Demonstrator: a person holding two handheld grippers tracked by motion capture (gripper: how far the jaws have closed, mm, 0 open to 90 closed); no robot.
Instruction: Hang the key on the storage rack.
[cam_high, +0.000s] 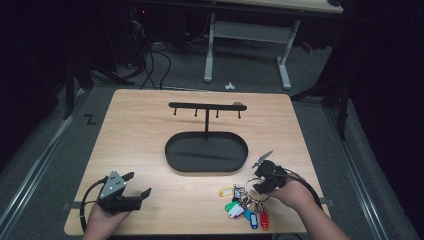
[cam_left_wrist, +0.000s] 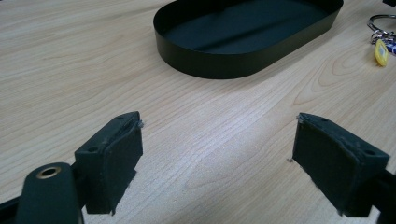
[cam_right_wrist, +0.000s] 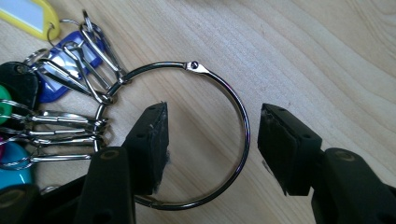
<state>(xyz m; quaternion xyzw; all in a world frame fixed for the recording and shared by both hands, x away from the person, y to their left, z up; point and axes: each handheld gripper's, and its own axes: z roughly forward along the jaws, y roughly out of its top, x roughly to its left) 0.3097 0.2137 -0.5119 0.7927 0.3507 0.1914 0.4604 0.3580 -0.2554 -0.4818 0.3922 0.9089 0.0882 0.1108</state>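
Key ring (cam_right_wrist: 212, 140) betw. open right claw (cam_right_wrist: 212, 144)

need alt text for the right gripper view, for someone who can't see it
The right gripper, jaws open, straddles one side of a large silver metal ring lying flat on the pale wooden table; neither black pad visibly presses the wire. Left of it, smaller key rings on the big ring carry yellow, blue and green plastic key tags.
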